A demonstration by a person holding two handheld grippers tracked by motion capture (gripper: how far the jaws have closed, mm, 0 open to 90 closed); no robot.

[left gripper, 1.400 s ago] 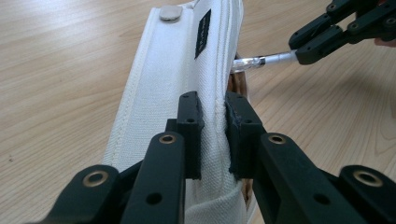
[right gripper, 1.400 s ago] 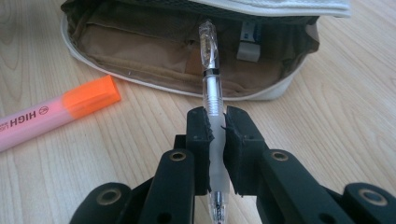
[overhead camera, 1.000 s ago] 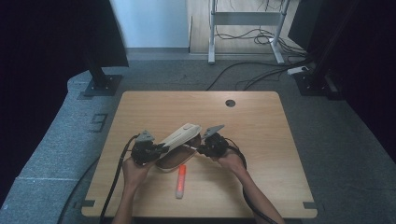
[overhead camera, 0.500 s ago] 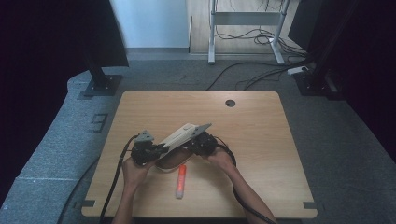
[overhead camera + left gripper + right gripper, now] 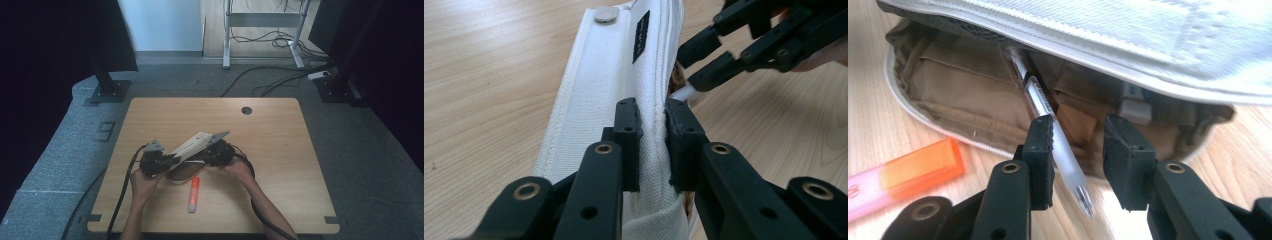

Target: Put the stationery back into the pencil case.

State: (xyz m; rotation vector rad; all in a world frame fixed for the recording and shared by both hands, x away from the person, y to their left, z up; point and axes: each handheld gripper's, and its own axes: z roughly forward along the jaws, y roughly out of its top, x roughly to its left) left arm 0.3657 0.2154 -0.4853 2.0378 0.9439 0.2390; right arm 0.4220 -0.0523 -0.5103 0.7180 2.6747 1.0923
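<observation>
On the wooden table, the left gripper pinched the raised white flap of an open pencil case, the fabric clamped between its two jaws. The right gripper sat just at the case's brown interior, its jaws spread apart; a clear pen lay half inside the case, its barrel resting against the left-hand jaw and its tip sticking out between them. An orange highlighter lay just beside the case.
</observation>
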